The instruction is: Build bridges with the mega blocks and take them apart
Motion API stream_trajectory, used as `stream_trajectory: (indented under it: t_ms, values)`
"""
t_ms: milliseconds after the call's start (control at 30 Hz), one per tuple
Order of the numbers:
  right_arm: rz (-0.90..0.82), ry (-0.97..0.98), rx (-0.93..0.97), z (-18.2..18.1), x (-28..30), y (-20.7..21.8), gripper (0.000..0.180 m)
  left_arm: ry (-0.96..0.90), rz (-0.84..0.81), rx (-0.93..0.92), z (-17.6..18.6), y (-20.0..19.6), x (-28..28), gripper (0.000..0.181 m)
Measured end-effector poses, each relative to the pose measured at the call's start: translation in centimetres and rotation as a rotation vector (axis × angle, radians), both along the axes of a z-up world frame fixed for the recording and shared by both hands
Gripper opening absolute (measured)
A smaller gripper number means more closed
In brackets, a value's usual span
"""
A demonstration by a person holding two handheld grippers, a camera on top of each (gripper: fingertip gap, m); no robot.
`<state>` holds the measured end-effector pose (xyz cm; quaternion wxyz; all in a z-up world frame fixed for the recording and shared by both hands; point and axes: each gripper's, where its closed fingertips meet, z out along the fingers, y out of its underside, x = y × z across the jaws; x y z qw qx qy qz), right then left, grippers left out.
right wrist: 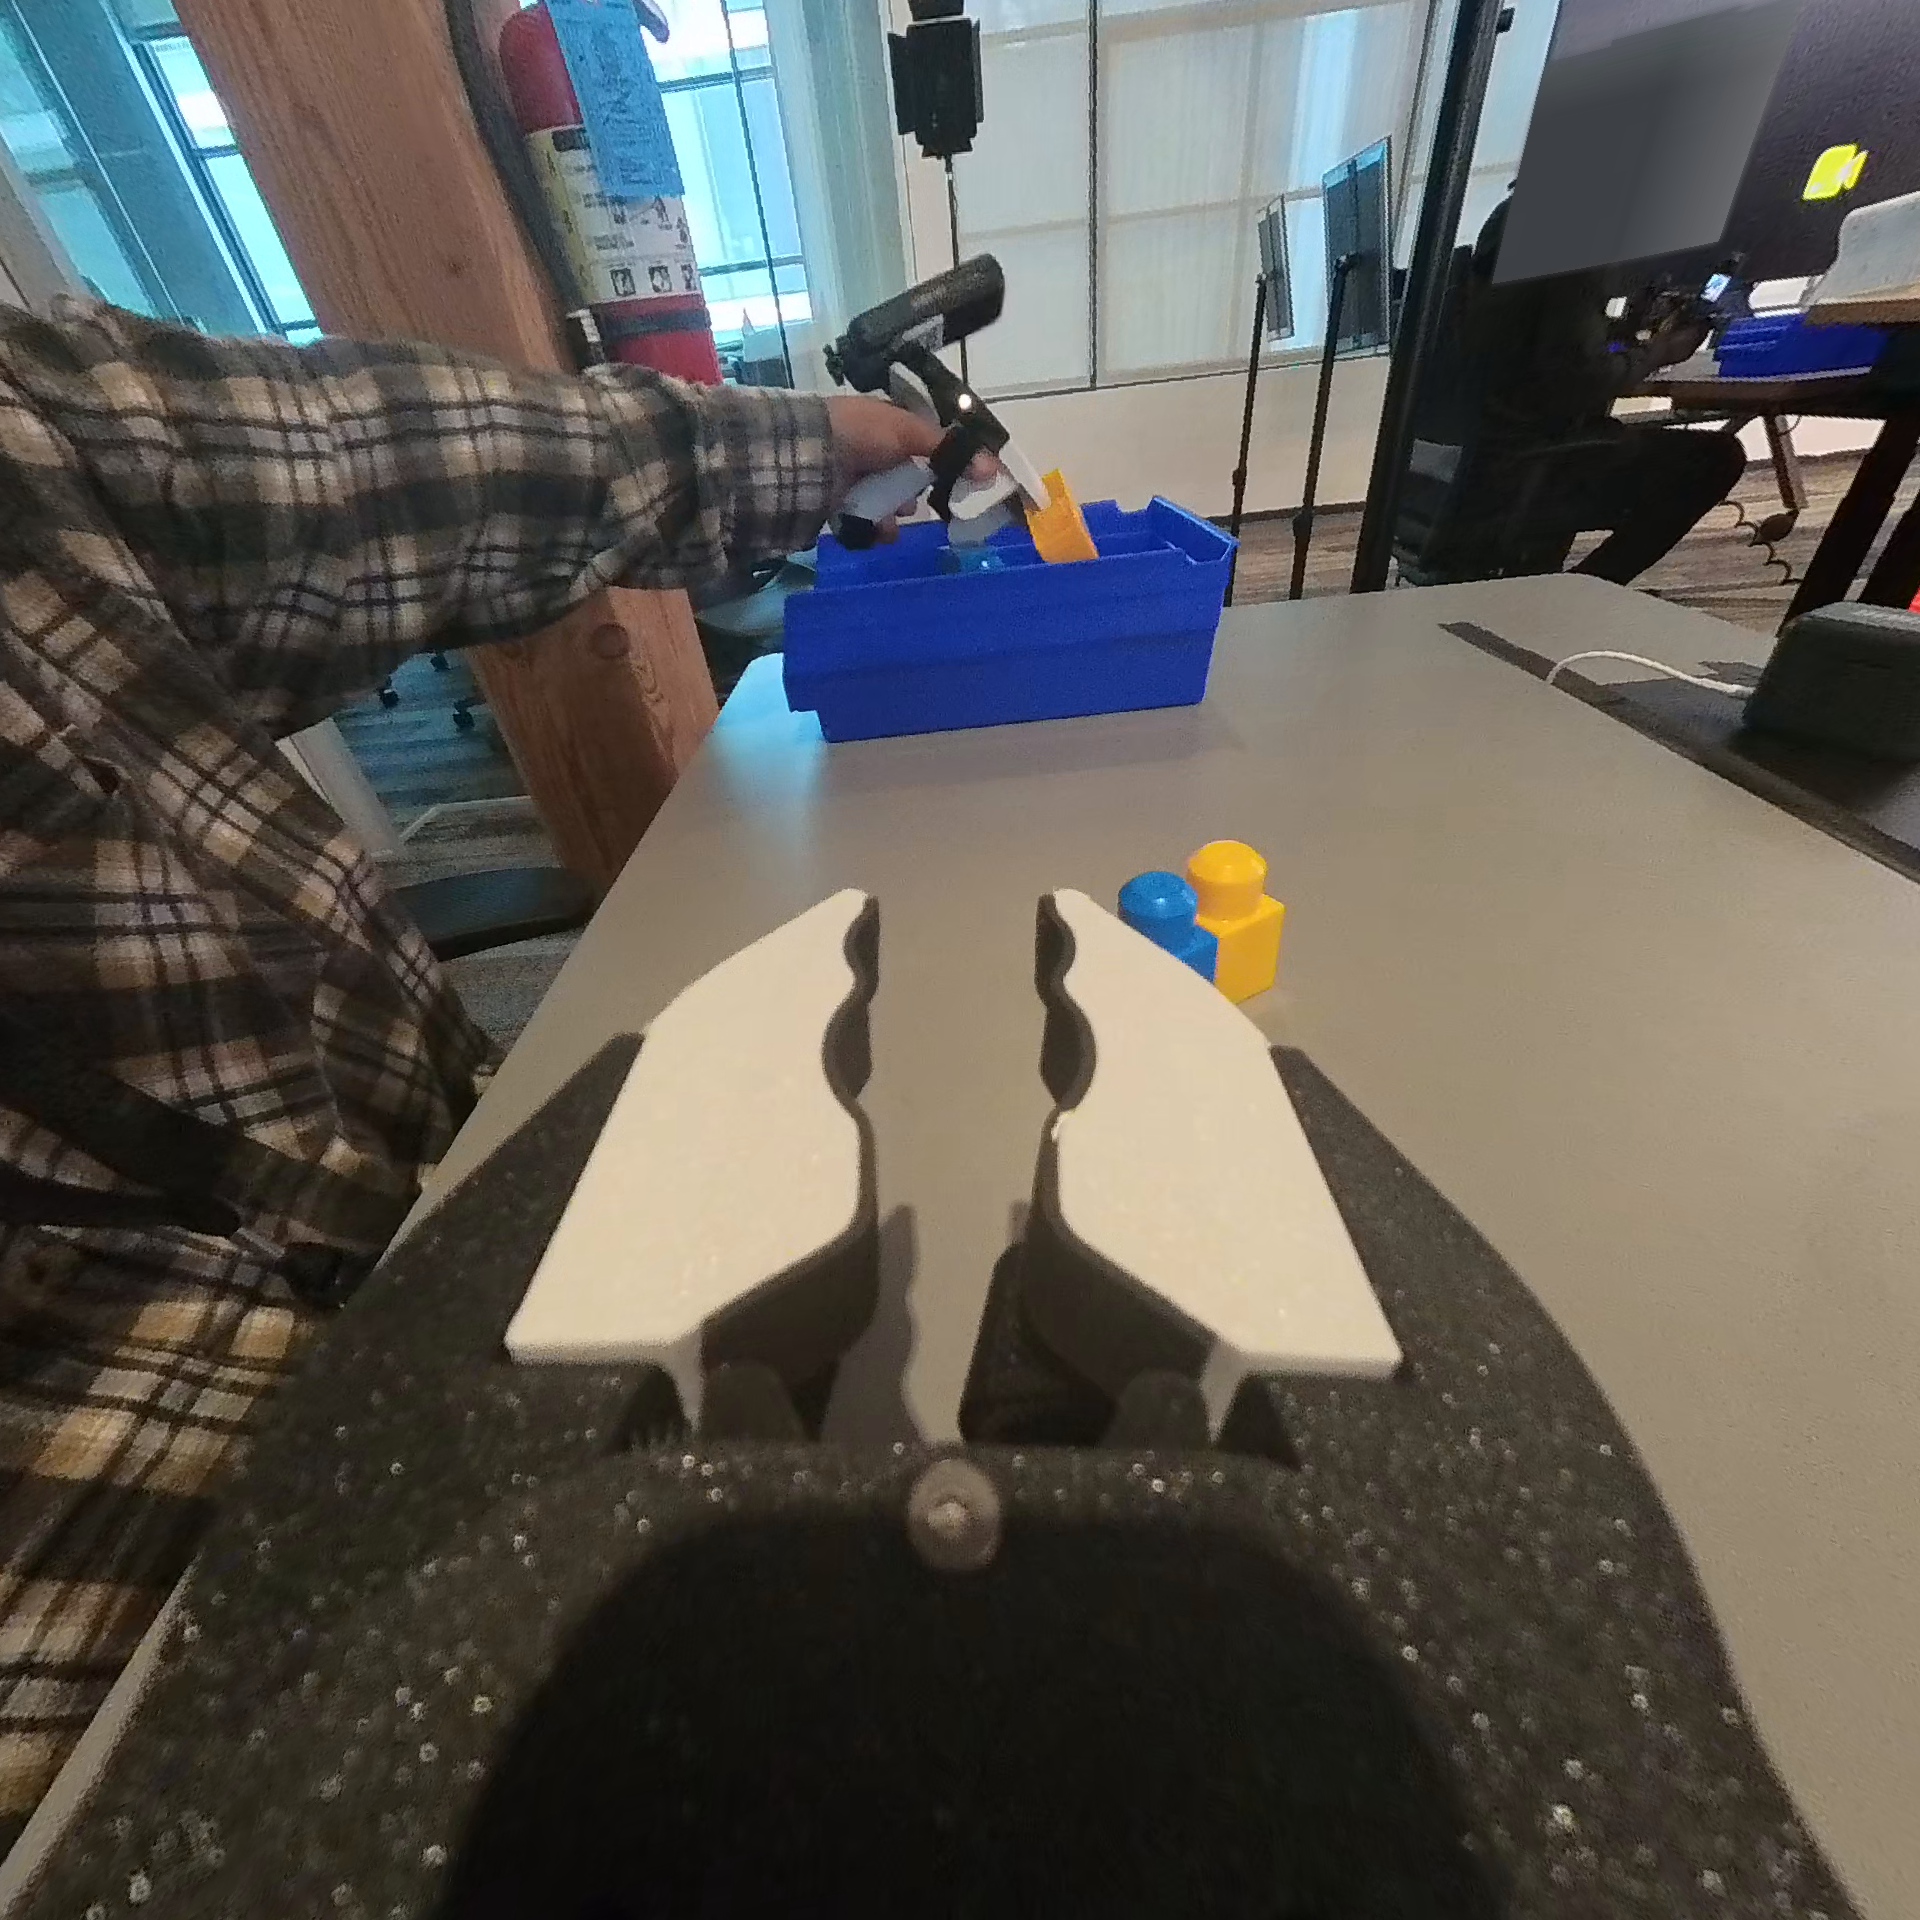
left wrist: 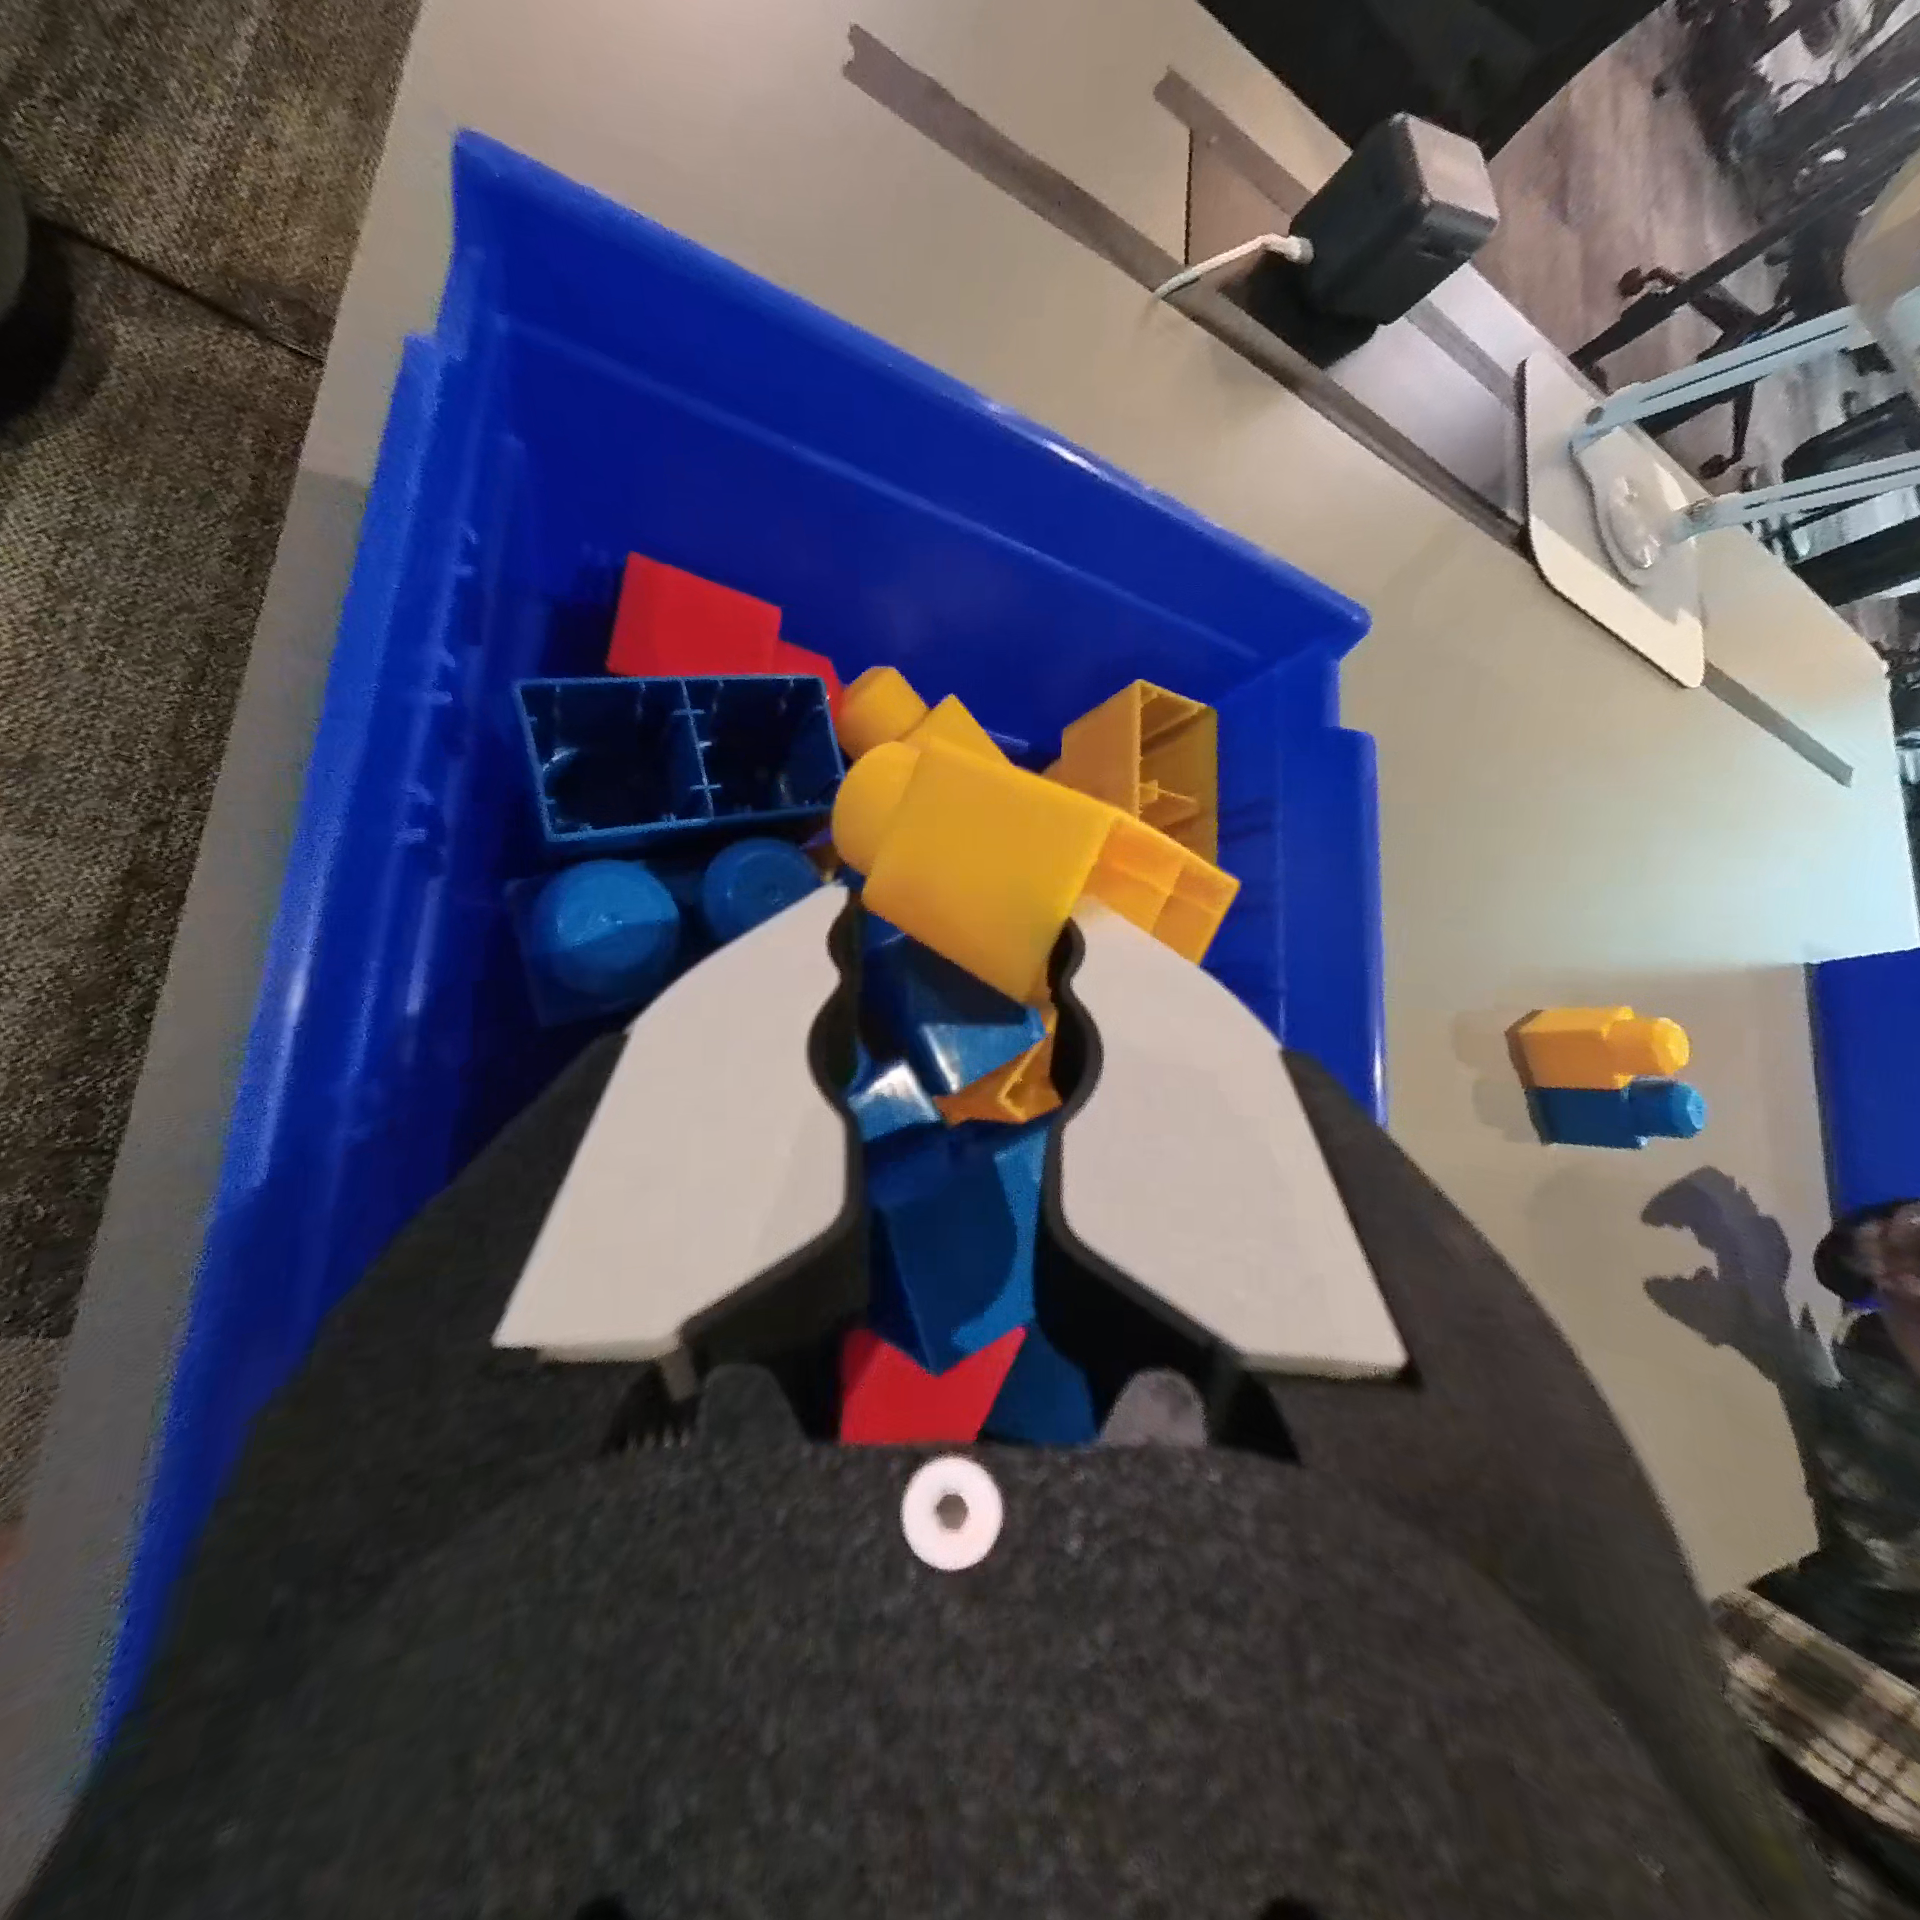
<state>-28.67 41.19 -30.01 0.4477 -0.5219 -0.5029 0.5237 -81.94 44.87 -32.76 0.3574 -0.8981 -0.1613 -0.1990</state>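
Observation:
My left gripper [left wrist: 961, 925] is shut on a yellow block [left wrist: 966, 862] and holds it tilted over a blue bin [left wrist: 727, 416]. The bin holds several loose blue, red and yellow blocks. The right wrist view shows that gripper [right wrist: 1003, 499] with the yellow block [right wrist: 1062, 525] just above the bin [right wrist: 997, 634] at the table's far left. A small blue block [right wrist: 1164, 920] and a small yellow block [right wrist: 1242, 925] stand side by side on the table; they also show in the left wrist view [left wrist: 1600, 1081]. My right gripper [right wrist: 956, 914] is open and empty, just left of that pair.
A person's plaid sleeve [right wrist: 312, 499] reaches along the table's left edge. A black box with a white cable [right wrist: 1839, 675] sits at the far right on a dark strip. A wooden pillar [right wrist: 416, 208] and a fire extinguisher [right wrist: 623, 208] stand behind the bin. The gap from one gripper's tips to the other's is roughly 55 cm.

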Motion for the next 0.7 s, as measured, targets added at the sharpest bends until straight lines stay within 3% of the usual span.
stream_trajectory:
  t_ms: [167, 267, 467, 700]
  values:
    - [0.001, -0.012, 0.000, -0.3, -0.1, 0.0, 0.028, 0.024, -0.029, 0.048, 0.6, 0.1, -0.1, 0.034]
    - [0.001, -0.017, 0.006, -0.5, -0.1, 0.1, 0.028, 0.022, -0.129, 0.037, 0.6, -0.3, 0.9, 0.036]
    - [0.007, -0.017, 0.010, -0.5, -0.2, 0.0, 0.029, 0.037, -0.197, -0.194, -0.2, -3.5, 0.0, 0.073]
    - [0.026, -0.025, 0.004, -0.8, -0.4, -0.3, 0.030, -0.039, -0.166, -0.303, 2.5, -3.6, 0.4, 0.083]
